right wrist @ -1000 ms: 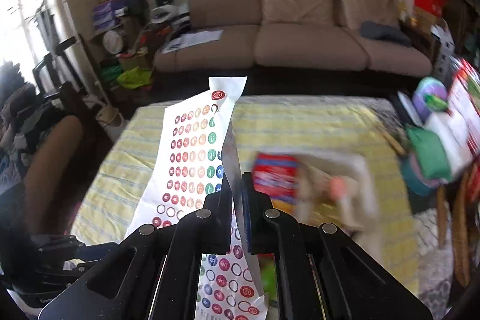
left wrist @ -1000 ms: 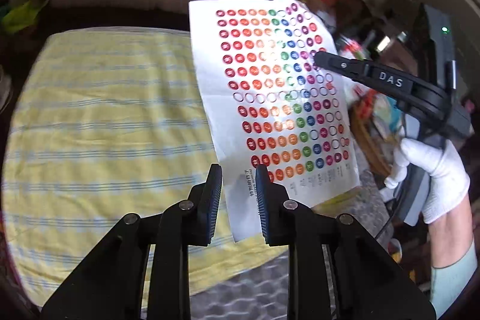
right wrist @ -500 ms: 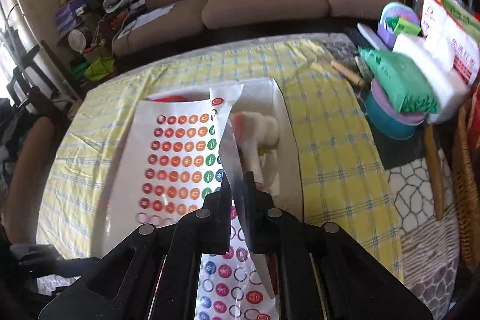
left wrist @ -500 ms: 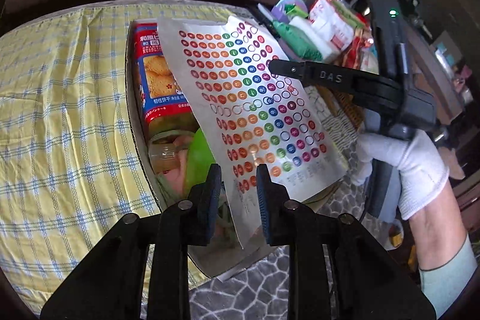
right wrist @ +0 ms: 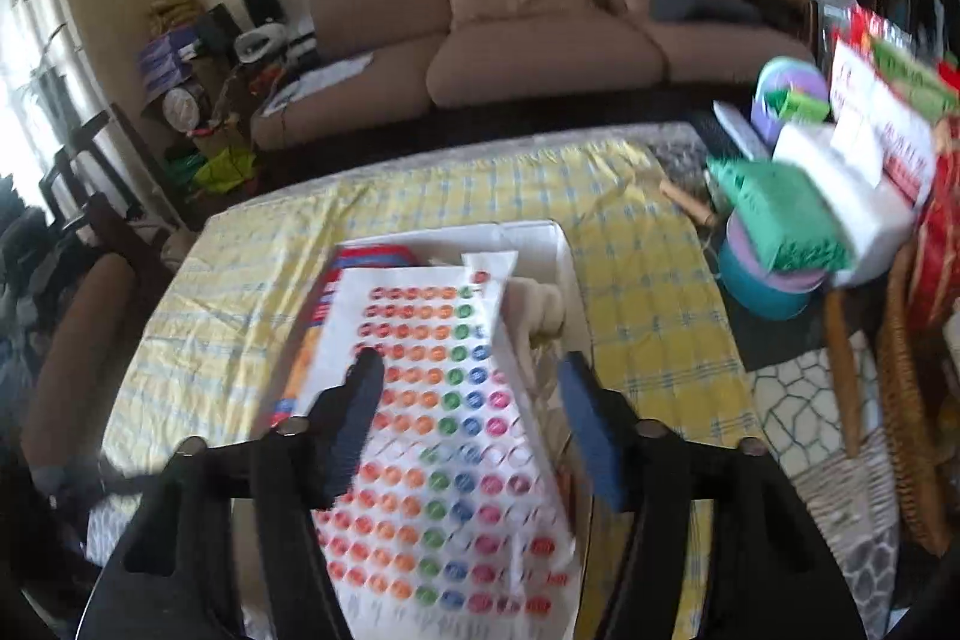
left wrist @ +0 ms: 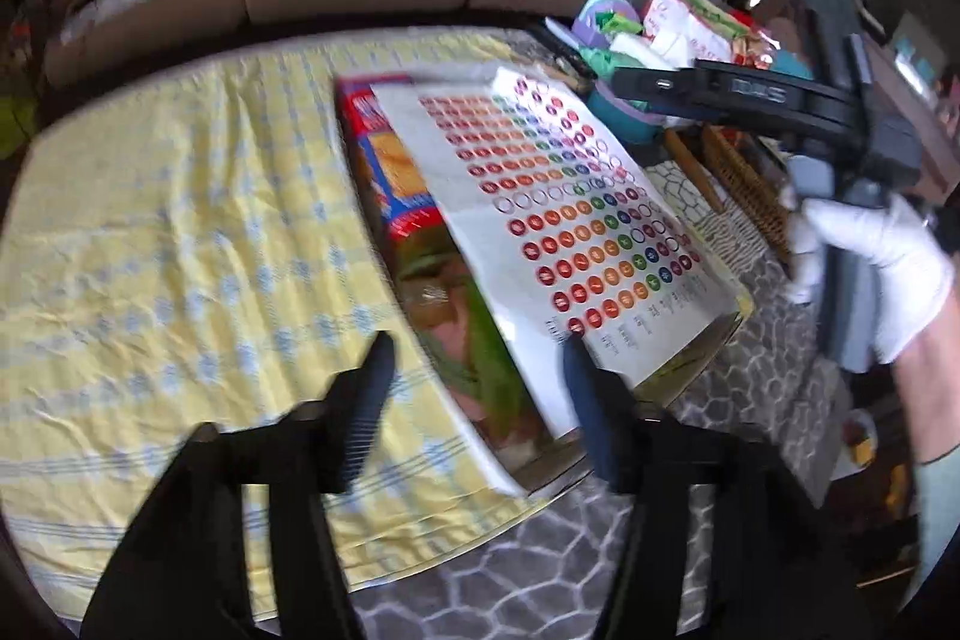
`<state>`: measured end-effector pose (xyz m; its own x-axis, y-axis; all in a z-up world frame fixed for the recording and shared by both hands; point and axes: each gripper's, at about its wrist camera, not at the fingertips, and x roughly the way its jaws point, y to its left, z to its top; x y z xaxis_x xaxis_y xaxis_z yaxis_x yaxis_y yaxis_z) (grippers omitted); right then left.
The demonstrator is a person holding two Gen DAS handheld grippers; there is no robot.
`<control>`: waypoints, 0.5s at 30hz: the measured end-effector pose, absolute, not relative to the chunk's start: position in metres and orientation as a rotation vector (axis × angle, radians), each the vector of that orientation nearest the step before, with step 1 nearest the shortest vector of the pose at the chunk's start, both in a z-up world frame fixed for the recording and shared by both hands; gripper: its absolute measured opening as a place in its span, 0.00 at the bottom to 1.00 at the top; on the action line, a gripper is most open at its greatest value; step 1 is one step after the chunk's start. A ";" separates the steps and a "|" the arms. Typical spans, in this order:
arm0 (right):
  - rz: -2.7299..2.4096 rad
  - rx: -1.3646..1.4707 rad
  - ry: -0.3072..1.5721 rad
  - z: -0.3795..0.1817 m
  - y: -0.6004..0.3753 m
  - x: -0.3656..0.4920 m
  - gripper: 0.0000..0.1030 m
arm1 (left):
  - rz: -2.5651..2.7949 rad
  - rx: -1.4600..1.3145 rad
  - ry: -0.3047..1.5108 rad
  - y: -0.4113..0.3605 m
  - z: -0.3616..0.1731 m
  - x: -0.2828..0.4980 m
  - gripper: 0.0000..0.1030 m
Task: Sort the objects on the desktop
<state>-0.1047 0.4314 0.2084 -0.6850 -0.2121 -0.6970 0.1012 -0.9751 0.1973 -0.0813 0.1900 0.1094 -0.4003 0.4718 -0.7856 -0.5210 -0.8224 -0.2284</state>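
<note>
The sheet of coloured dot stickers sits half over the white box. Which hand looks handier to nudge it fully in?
Probably the right: its tongs, jaws opening, hang directly over the sheet of coloured dot stickers in the white box. The left tongs sit off the sheet's near corner, partly over the yellow checked cloth.

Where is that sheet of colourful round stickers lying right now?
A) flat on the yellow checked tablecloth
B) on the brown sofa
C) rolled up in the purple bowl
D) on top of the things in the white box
D: the sticker sheet lies across the snack packet and other contents of the white box.
</note>
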 end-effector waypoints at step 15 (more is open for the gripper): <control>-2.797 1.016 -0.131 0.168 0.348 0.047 0.99 | 2.582 -1.317 -0.065 0.053 0.085 -0.026 1.00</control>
<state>0.0471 0.3484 0.1678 -0.7554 -0.1823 -0.6294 0.1225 -0.9829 0.1375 -0.0255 0.0534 0.0850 -0.5641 0.2336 -0.7920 -0.1934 -0.9699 -0.1482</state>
